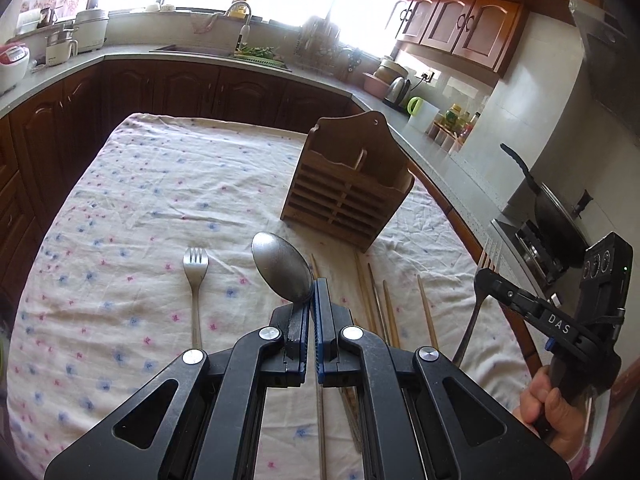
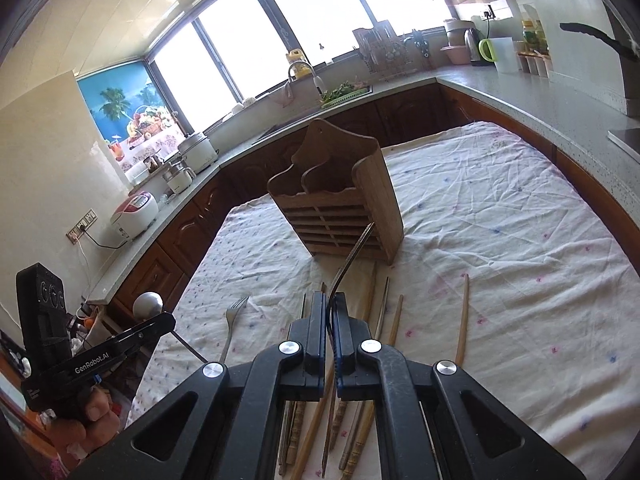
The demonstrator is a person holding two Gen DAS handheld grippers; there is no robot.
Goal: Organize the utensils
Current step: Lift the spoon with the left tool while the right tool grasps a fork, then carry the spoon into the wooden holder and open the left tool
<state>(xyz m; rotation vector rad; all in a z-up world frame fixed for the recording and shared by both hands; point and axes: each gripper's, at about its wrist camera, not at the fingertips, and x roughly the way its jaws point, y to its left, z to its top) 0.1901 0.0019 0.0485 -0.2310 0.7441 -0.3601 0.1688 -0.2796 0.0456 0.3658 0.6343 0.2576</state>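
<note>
Two grippers loaded: my left gripper [image 1: 311, 300] is clamped on a spoon [image 1: 282, 268] just below its bowl; my right gripper [image 2: 330, 304] is clamped on a fork [image 2: 352, 254] by its handle.
Key relation: wooden holder [image 1: 346, 196] stands ahead of both grippers, ahead and slightly right of my left, almost straight ahead of my right.
Long axes: spoon bowl points forward and up-left from my left jaws; held fork's tines point forward toward the holder's slatted front.
Nearer hand: I judge the right nearer, its fork tip close to the holder.
Holder state: upright, two open compartments, nothing visible in them.
Remaining items: a second fork [image 1: 195, 280] lies left of my left gripper; chopsticks [image 2: 394, 320] lie loose beneath both grippers.
Surface: floral cloth [image 1: 140, 200], wrinkled, on a table.
Room: kitchen; counter [image 2: 520, 92], sink and bright windows beyond.
</note>
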